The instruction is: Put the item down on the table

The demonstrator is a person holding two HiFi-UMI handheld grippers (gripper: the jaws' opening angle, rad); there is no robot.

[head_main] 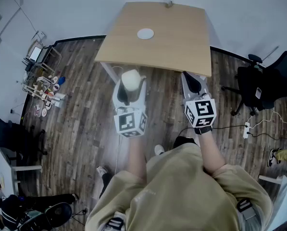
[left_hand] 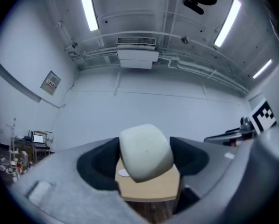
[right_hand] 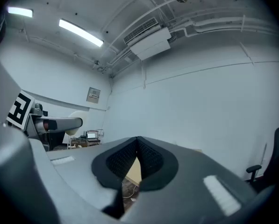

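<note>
Transport is the step: left tongs (head_main: 130, 84) clamp a white block (left_hand: 145, 152) in the air, short of the desk (head_main: 177, 37). Right tongs (right_hand: 137, 154) are pressed together, empty. Next, I judge: reach forward, lower, release.

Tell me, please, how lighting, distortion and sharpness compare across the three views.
Head view: even light, sharp, table edges slightly bowed. Left gripper view: strong fisheye, dark corners, ceiling light strips blown out, white item in the left tongs evenly lit. Right gripper view: same fisheye and dark corners, shut right tongs crisp, foreground nearest the lens blurred.
</note>
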